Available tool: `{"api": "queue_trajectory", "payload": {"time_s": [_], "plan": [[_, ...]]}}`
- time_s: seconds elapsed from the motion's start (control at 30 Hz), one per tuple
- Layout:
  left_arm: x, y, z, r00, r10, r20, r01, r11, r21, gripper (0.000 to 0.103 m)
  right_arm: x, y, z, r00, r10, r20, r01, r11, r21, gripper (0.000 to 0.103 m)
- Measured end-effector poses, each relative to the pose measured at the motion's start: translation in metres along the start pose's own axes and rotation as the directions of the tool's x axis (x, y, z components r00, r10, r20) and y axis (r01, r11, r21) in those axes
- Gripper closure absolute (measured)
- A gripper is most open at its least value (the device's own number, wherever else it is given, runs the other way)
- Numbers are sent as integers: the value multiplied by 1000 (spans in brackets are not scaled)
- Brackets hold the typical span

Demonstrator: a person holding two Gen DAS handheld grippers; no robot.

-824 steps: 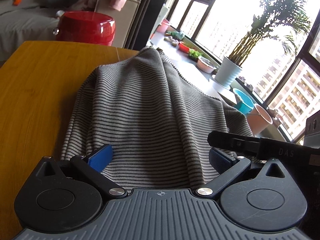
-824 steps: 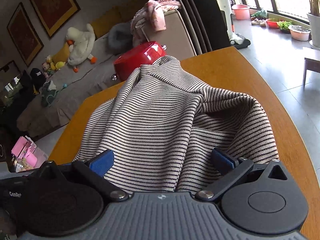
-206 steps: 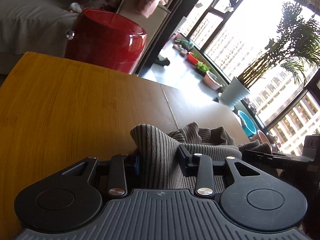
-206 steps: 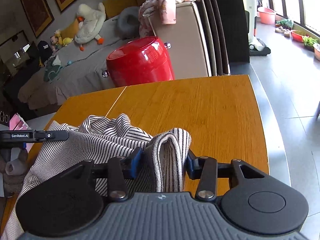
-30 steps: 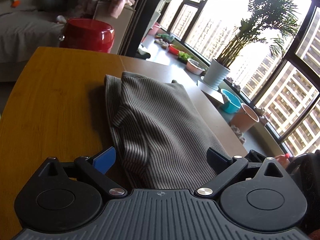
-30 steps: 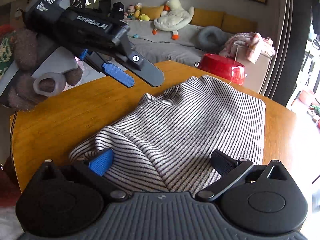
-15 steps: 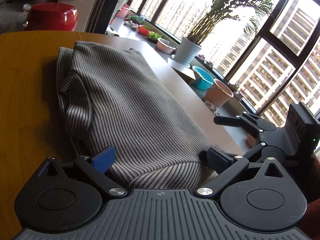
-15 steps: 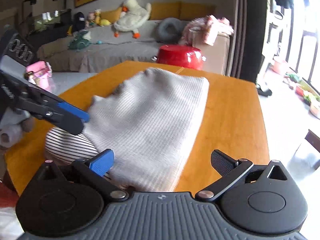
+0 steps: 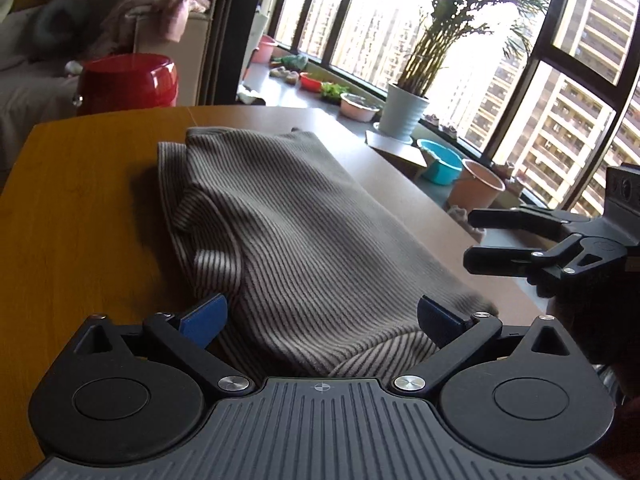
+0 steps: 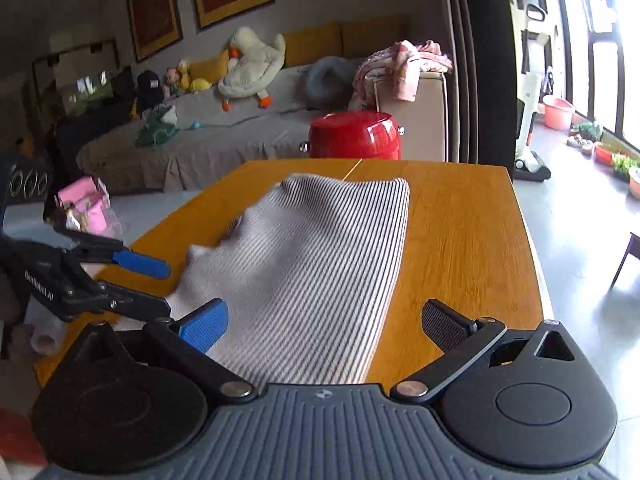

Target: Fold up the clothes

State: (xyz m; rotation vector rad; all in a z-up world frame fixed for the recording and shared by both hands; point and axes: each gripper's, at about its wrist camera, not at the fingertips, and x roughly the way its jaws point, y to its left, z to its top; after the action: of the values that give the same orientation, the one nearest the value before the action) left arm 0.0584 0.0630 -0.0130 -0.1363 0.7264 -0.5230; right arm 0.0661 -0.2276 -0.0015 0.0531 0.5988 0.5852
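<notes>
Grey-striped knit garment [image 9: 288, 232], folded on orange wooden surface [image 9: 80, 208]: long axis toward 12 o'clock from both wide-open, empty hand-held grippers, left [image 9: 320, 316], right [image 10: 324, 320].

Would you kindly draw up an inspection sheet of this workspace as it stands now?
Surface: wooden table, bare wood around the garment.
Job's things: striped garment lying folded lengthwise on the table, with a loose bulge along one long edge.
Clutter: nothing seen on the table besides the garment.
Grippers: left gripper open, near end of the garment between its fingers; right gripper open over the garment's near corner.
Cables: nothing seen.
Surroundings: red pot beyond the table's far edge, sofa with a plush duck, potted plant by the windows.
</notes>
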Motion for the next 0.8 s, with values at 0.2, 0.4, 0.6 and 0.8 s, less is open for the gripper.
{"api": "queue_trajectory", "payload": {"time_s": [0.2,0.4,0.6,0.8], "plan": [[18,-5,8,997,-75,-6,74,997,-33,0,34,-25,-2,999,33,-16,-28,968,248,0],[37,0,-10,995,-81,-54,80,997,-16,0,39,-30,-16,997,-80,-21,83,965,250,0],[36,1,-15,995,-86,-41,86,996,-2,0,38,-27,11,995,68,73,-87,947,309,0],[31,1,-22,995,-93,-32,94,996,12,0,85,-20,7,976,210,-50,-174,901,397,0]]}}
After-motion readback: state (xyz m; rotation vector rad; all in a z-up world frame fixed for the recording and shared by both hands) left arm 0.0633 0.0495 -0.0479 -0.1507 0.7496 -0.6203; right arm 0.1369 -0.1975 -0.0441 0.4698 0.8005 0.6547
